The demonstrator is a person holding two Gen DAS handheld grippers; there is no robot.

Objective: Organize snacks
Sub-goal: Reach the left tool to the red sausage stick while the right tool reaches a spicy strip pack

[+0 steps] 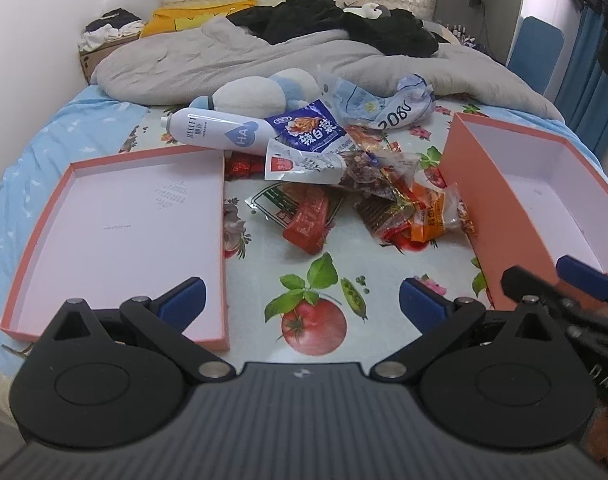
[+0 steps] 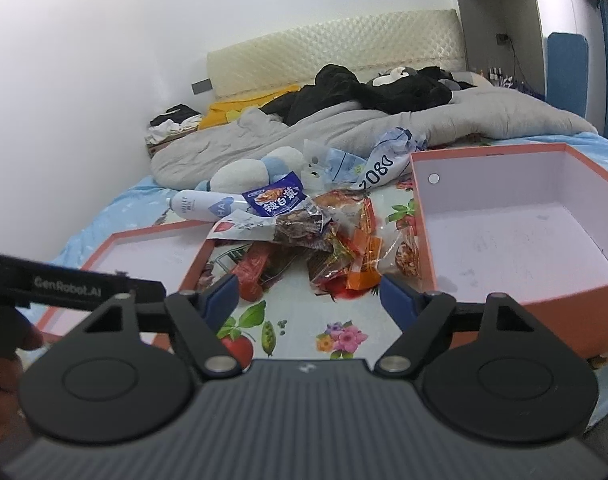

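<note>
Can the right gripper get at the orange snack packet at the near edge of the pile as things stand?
Probably yes. The right gripper is open with nothing between its fingers, and the orange snack packet lies just ahead of them on top of the pile's near edge. The deep orange box sits off to the right, clear of that path.

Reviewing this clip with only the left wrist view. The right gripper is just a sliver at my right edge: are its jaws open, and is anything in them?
Observer: The right gripper is open with nothing between its pads; the snack pile lies just beyond it.
Operator: Anything in the deep orange box yet?
Observer: No. The whole floor of the deep orange box shows here, and it holds no snacks, only faint smudges.
Operator: Anything on its inside walls?
Observer: A small white round dot near the left end of the far wall.
</note>
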